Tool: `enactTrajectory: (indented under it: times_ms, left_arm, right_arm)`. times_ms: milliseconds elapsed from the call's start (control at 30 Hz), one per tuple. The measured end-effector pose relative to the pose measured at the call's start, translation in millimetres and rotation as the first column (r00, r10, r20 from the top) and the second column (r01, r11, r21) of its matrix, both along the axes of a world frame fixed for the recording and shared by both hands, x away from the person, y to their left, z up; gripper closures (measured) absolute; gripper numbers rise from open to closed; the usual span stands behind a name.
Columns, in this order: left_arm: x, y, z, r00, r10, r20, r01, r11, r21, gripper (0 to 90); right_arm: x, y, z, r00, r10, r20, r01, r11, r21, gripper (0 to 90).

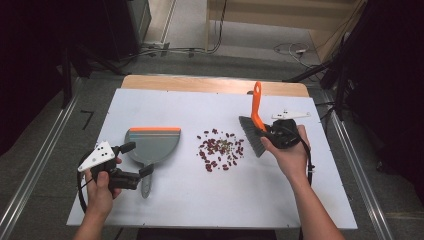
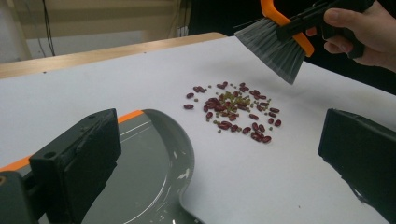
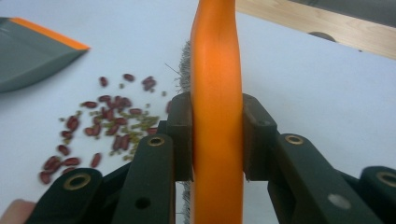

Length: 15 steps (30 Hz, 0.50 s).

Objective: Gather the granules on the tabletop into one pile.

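Table (image 1: 210,200) first, white-topped with a wooden strip at the far edge, and both forearms reach in over its near side. On the left lies the grey dustpan (image 1: 151,145), its orange-edged lip pointing away from the person and its handle toward them. The left hand (image 1: 100,187) sits low by the near-left edge, wrist bent inward, aiming the left gripper (image 1: 136,159) rightward; its jaws gape wide, one on each side of the dustpan's handle end, gripping nothing. Over on the right, the right hand (image 1: 290,150) is raised above the table with the right gripper (image 1: 265,131) clamped on the orange handle of the brush (image 1: 253,131). Grey bristles hang tilted down-left, just off the surface. Between pan and brush sits the scatter of red and green beans (image 1: 221,149), right beside the bristles.
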<state>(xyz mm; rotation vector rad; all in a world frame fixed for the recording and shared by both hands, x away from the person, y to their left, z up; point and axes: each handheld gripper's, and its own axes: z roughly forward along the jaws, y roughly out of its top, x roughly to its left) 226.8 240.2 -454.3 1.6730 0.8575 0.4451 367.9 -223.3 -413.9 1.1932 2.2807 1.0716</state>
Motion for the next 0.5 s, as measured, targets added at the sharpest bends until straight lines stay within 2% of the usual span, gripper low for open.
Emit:
enactTrajectory:
  times_ms: [33,100,167,267,400,500]
  left_arm:
    - [-0.2,1.0,-0.4,1.0000,0.004,0.000,-0.004,1.0000,0.001,0.0]
    - [-0.5,3.0,-0.8,1.0000,0.008,0.001,-0.008,0.9999,-0.007,0.0]
    - [-0.5,5.3,-0.6,1.0000,0.008,0.003,-0.008,0.9999,-0.013,0.0]
    - [0.2,5.9,-1.7,1.0000,0.001,-0.001,-0.001,0.9998,-0.021,0.0]
    - [-0.3,5.2,-2.0,1.0000,-0.007,-0.001,0.007,0.9999,-0.013,0.0]
    - [-0.7,4.6,-1.3,0.9999,-0.012,0.002,0.012,0.9998,-0.018,0.0]
  right_arm:
    - [8.5,1.8,-0.7,0.9998,-0.012,-0.013,0.012,0.999,-0.030,68.2]
    - [11.6,2.7,-1.1,0.9997,-0.018,-0.016,0.018,0.999,-0.043,68.2]
    - [21.6,6.2,-2.1,0.9987,-0.028,-0.043,0.025,0.997,-0.077,68.2]
    - [34.1,15.4,-4.1,0.9963,-0.047,-0.072,0.036,0.988,-0.152,68.3]
    - [47.8,29.2,-7.5,0.9920,-0.068,-0.107,0.039,0.966,-0.255,68.3]
    - [54.1,41.2,-10.6,0.9910,-0.081,-0.106,0.041,0.941,-0.336,68.3]
